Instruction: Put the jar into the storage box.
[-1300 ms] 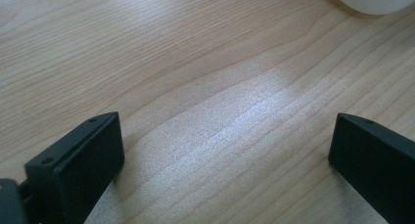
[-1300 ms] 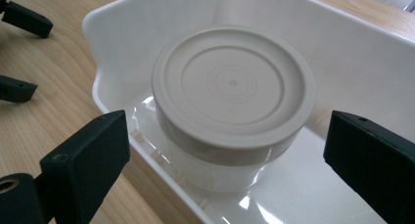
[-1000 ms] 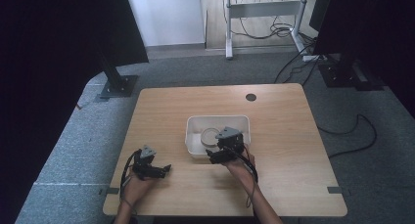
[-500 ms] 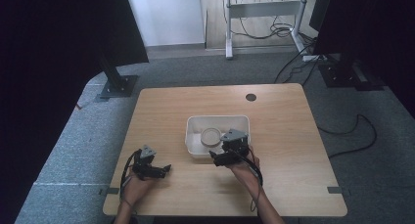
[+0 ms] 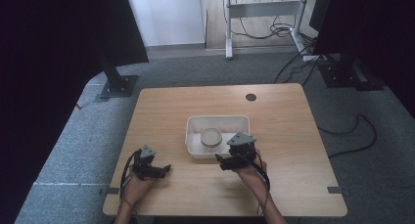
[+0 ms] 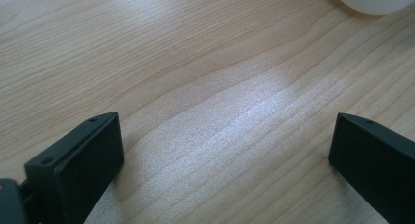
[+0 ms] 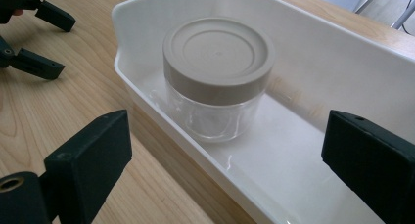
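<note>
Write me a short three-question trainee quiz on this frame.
1. True or false: the jar stands upright inside the white bin.
2. What closes the jar? A) a beige lid B) a cork C) foil
3. Which gripper is beside the bin, with its fingers open?

Key:
1. True.
2. A, the beige lid.
3. The right gripper; the left gripper, also open, is over bare table.

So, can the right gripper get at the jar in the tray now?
Probably yes: the right gripper is open and faces the jar, which stands alone in the tray; the near wall is low.
</note>
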